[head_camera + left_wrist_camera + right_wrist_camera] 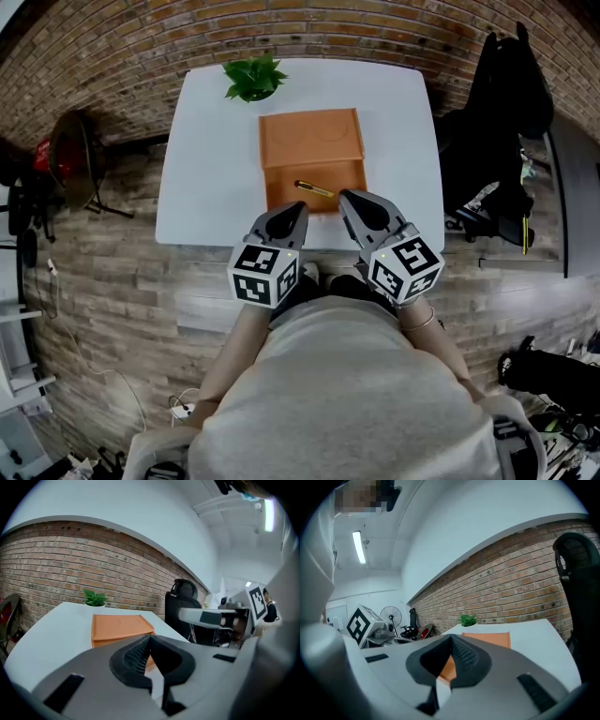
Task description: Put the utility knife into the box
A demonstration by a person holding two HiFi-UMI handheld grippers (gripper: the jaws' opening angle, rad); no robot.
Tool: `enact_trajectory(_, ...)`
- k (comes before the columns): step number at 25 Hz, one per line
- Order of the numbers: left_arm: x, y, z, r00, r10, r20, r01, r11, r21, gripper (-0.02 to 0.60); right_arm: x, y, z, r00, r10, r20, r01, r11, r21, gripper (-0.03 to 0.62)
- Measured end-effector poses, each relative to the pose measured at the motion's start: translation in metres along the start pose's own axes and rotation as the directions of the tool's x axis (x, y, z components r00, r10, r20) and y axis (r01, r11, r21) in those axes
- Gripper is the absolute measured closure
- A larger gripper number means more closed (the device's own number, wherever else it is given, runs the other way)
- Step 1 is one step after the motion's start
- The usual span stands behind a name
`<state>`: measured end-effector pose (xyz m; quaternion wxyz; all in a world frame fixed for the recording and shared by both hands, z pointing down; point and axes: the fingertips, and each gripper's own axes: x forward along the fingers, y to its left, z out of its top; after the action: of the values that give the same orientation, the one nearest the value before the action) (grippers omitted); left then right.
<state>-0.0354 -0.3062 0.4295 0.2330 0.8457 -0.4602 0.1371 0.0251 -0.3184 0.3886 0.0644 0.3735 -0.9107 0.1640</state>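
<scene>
An orange box [310, 138] lies open on the white table [202, 169], its lid folded away from me. A yellow and black utility knife [314, 188] lies inside the near half of the box. My left gripper [299, 206] is shut and empty, its tips over the table's front edge just short of the box. Beside it, my right gripper [344, 197] is also shut and empty. In the left gripper view the left gripper [150, 637] points at the box [121, 626]. Past the right gripper [451, 637] in its own view I see the box [488, 639].
A small green plant [253, 78] stands at the table's far edge, behind the box. A black office chair [507, 101] with dark items stands to the table's right. A brick wall runs behind the table. A stand with a red object [58, 155] is on the left.
</scene>
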Motion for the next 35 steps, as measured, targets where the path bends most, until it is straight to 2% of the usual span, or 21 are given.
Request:
enact_trajectory(7, 0.002, -0.003, -0.004, 1.0, 0.003, -0.025, -0.003, 1.0, 0.013, 0.575, -0.002, -0.001, -0.003, 1.0, 0.0, -0.005, 0.0, 1.0, -0.006, 0.595)
enact_trajectory(35, 0.002, -0.001, -0.005, 1.0, 0.002, -0.022, -0.002, 1.0, 0.006, 0.575, 0.0, 0.006, -0.015, 0.998, 0.033, -0.057, -0.035, 0.999, -0.024, 0.595)
